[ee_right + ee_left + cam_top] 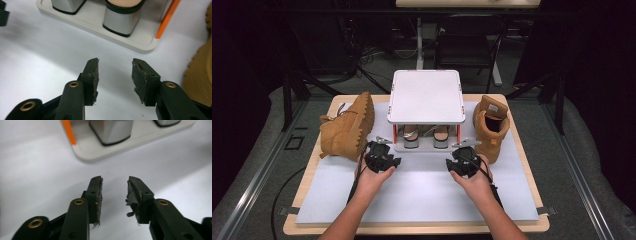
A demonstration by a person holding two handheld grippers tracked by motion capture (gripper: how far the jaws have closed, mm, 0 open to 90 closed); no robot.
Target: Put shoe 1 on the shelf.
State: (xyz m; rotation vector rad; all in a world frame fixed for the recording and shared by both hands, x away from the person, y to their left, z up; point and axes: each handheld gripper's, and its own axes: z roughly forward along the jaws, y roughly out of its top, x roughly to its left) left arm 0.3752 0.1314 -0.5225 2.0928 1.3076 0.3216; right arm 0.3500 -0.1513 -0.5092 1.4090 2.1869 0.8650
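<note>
A white two-level rack (426,96) stands at the middle of the table, with a pair of silver-heeled shoes (426,136) on its lower shelf. One tan boot (348,127) lies on its side to the left of the rack. The other tan boot (491,126) stands upright to the right. My left gripper (381,159) hovers in front of the rack's left corner, open and empty (114,191). My right gripper (463,160) is in front of the rack's right corner, open and empty (115,72). The boot sole (200,75) sits just to its right.
A white mat (422,192) covers the wooden table top (532,165). The rack's base tray (100,152) with an orange post (68,132) lies just ahead of the left gripper. Dark floor, chair and cables lie beyond the table.
</note>
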